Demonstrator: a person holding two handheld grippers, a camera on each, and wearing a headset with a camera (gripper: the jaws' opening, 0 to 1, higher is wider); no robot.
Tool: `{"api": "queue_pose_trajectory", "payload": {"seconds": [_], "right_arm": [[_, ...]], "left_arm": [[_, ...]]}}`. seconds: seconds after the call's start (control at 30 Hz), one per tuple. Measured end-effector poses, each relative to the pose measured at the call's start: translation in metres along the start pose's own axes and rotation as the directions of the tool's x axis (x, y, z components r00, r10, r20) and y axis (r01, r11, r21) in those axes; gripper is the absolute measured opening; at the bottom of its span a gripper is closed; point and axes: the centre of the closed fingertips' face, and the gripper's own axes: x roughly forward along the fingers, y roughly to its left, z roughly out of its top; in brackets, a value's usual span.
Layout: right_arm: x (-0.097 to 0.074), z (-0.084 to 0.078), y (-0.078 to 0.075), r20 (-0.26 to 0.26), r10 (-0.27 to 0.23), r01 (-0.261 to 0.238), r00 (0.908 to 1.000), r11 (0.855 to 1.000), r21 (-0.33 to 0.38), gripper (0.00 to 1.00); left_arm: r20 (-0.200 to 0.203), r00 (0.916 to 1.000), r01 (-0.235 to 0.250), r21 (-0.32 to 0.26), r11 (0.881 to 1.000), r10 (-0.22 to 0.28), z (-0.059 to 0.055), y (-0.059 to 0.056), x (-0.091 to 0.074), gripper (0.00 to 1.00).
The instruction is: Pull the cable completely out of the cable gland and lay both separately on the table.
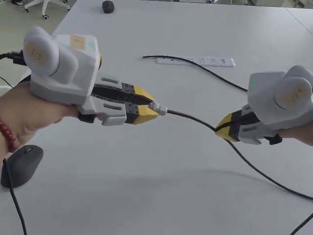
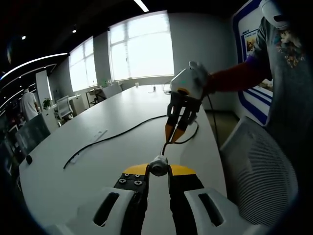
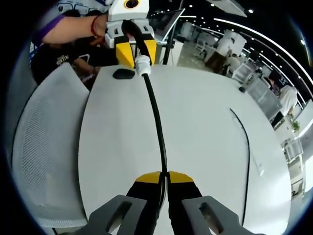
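- The left gripper has its jaws closed hard on the cable gland. The pale grey fitting is pinched between the yellow tips and held above the table.
- The right gripper is clamped on the black cable. In the right gripper view the cable runs taut toward 12 o'clock and enters the gland (the two are not separated).
- In the head view, bare white tabletop lies from 5 to 7 o'clock beneath both grippers. A computer mouse sits at 8 o'clock and a power strip at 1 o'clock. A mesh chair stands at the table edge.
- Beyond the right gripper the cable slopes toward 4 o'clock and the frame cuts it off. The jaws hide the gland's rear. A small dark object at 12 o'clock is too small to identify.
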Motion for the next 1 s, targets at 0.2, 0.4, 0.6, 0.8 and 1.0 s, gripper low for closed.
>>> {"api": "queue_pose_trajectory", "payload": {"seconds": [0.2, 0.4, 0.6, 0.8, 1.0], "right_arm": [[0.003, -0.014, -0.018, -0.01, -0.04, 0.04, 0.9992, 0.997, 0.073, 0.0], [0.01, -0.022, -0.045, -0.011, -0.101, 0.102, 0.9948, 0.983, 0.155, 0.0], [0.025, -0.035, -0.077, -0.036, -0.178, 0.181, 0.9833, 0.944, 0.275, 0.0], [0.045, -0.044, -0.103, -0.057, -0.206, 0.213, 0.9769, 0.915, 0.342, 0.0], [0.071, -0.06, -0.113, -0.101, -0.195, 0.219, 0.9756, 0.895, 0.389, 0.0]], "left_arm": [[0.005, 0.9999, -0.011, -0.008, 1.0, 0.012, 0.0, 0.004, 0.0, 0.16], [0.022, 0.9997, -0.008, -0.02, 1.0, 0.009, 0.002, 0.004, 0.006, 0.16], [0.027, 0.9996, -0.003, -0.023, 1.0, 0.004, 0.002, 0.002, 0.013, 0.16], [0.024, 0.9997, -0.005, -0.031, 1.0, 0.006, -0.006, 0.0, 0.021, 0.16], [0.025, 0.9996, -0.009, -0.043, 0.999, 0.01, -0.01, -0.003, 0.024, 0.16]]}}
